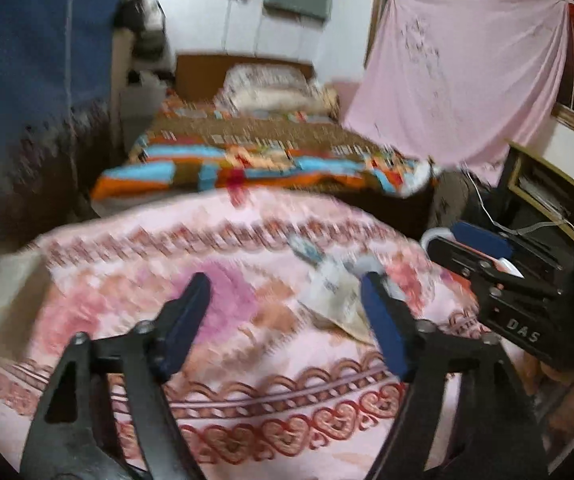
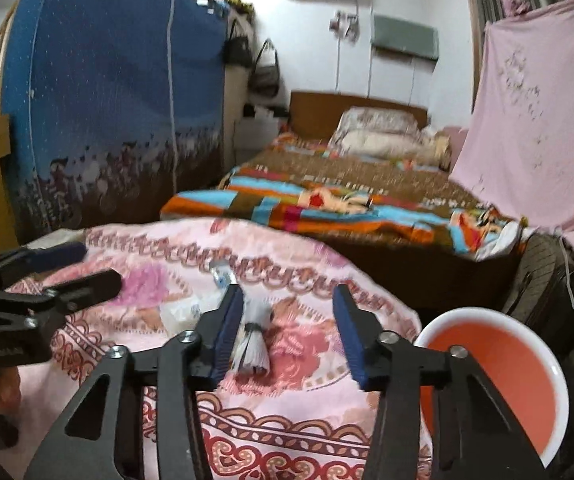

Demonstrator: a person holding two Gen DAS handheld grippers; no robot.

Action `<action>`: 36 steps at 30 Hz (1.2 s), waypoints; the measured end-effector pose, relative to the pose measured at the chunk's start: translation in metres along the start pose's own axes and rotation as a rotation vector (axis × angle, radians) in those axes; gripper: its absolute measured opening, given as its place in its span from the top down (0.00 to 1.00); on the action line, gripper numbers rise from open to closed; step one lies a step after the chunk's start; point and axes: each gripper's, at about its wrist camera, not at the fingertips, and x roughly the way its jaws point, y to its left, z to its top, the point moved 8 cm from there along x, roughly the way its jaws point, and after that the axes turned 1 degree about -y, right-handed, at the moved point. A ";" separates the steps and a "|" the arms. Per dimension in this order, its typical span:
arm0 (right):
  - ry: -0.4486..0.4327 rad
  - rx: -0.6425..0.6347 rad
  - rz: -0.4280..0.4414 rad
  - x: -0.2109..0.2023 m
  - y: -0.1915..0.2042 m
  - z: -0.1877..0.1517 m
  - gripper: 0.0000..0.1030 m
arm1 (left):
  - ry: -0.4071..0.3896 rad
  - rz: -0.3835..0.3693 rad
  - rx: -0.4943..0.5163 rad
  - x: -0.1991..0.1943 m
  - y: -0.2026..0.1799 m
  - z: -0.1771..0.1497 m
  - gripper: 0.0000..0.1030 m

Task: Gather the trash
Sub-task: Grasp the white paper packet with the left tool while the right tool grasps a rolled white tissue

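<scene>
Trash lies on a pink patterned cloth (image 2: 287, 392): a white bundle tied with a black band (image 2: 253, 344), a clear crumpled wrapper (image 2: 185, 312) left of it, and a small blue-and-white wrapper (image 2: 221, 274) farther back. My right gripper (image 2: 287, 332) is open, its left finger beside the bundle. In the left wrist view my left gripper (image 1: 283, 324) is open above the cloth (image 1: 247, 400), with a pale crumpled wrapper (image 1: 335, 300) by its right finger and the small wrapper (image 1: 307, 250) beyond. The right gripper (image 1: 487, 260) shows at right there.
A red bucket with a white rim (image 2: 499, 376) stands right of the cloth-covered surface. Beyond is a bed with a striped blanket (image 2: 347, 200), a blue wardrobe cover (image 2: 107, 100) at left and a hanging pink sheet (image 2: 535, 120) at right. The left gripper (image 2: 47, 280) reaches in at left.
</scene>
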 end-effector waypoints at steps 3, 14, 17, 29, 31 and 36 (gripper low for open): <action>0.045 -0.009 0.016 0.008 0.004 -0.005 0.72 | 0.075 -0.048 0.010 0.012 -0.013 -0.010 0.33; 0.148 0.018 0.080 0.028 0.005 -0.015 0.81 | 0.255 -0.114 -0.022 0.042 -0.030 -0.032 0.45; 0.164 0.014 0.085 0.031 0.006 -0.018 0.81 | 0.271 -0.133 -0.066 0.046 -0.029 -0.034 0.45; 0.247 0.027 0.134 0.045 0.011 -0.028 0.81 | 0.254 -0.177 -0.150 0.047 -0.025 -0.032 0.64; 0.262 0.039 0.142 0.047 0.011 -0.030 0.81 | 0.243 -0.172 -0.138 0.045 -0.027 -0.031 0.65; 0.261 0.064 0.149 0.047 0.007 -0.031 0.93 | 0.215 -0.150 -0.128 0.039 -0.025 -0.029 0.67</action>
